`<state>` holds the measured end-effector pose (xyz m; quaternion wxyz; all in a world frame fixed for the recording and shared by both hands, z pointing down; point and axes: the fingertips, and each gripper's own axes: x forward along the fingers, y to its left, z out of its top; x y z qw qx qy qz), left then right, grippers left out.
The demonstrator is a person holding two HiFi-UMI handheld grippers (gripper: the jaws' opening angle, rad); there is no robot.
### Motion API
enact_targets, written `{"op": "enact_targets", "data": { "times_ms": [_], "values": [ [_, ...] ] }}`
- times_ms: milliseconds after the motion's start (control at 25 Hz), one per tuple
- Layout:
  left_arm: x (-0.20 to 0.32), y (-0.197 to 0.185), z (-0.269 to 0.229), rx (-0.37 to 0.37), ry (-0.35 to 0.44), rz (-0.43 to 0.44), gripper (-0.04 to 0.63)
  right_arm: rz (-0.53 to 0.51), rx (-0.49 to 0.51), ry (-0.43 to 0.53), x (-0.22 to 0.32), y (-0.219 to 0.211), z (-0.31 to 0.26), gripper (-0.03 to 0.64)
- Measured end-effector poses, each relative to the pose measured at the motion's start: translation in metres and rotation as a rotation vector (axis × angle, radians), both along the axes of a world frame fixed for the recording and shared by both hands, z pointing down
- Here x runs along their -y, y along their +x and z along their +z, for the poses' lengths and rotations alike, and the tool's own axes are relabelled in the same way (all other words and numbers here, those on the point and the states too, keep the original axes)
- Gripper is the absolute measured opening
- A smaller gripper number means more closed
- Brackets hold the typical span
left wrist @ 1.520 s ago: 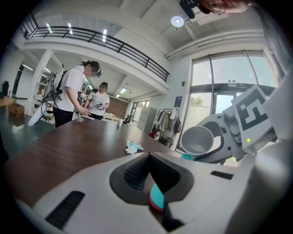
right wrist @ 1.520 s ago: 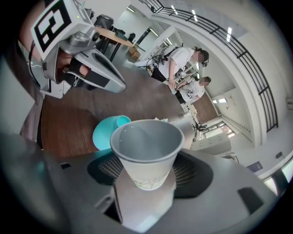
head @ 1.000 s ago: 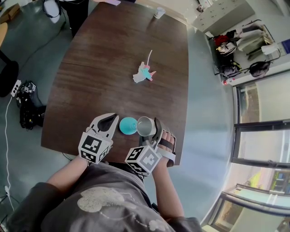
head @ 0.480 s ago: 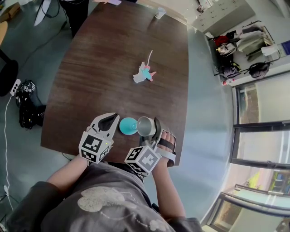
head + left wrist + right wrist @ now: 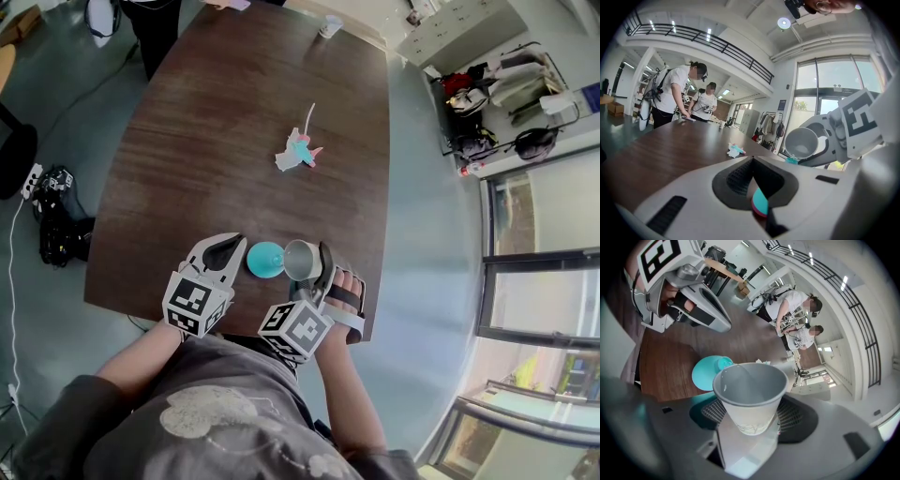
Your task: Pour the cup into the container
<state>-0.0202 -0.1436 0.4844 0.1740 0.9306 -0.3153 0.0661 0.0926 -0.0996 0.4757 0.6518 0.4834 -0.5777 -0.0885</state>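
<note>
— Where is the cup (image 5: 749, 401)?

— It's pinched in the right gripper (image 5: 307, 270), which holds it low on its wall. It's tipped toward the teal container (image 5: 263, 260) just to its left. The container sits on the table (image 5: 234, 141) by the near edge. The left gripper (image 5: 221, 253), on the container's left, has its jaws pressed together on nothing.

— How will the cup handle?

— It looks like thin paper, so I judge it light, soft-walled and easy to crush. I see nothing inside it. A gentle hold near the stiffer base suits it, since a squeeze at the rim would likely fold it.
</note>
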Motion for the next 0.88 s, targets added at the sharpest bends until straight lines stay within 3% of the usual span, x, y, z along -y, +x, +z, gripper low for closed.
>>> {"op": "enact_targets", "data": {
  "times_ms": [520, 880],
  "values": [
    [-0.0049, 0.0006, -0.0015, -0.002, 0.003, -0.004, 0.008, -0.008, -0.009, 0.003, -0.0008, 0.0015, -0.0005, 0.305],
    [-0.005, -0.0016, -0.0026, 0.0, 0.007, -0.013, 0.008, 0.018, 0.113, 0.018, -0.0019, -0.0025, -0.0012, 0.305]
  ]
}}
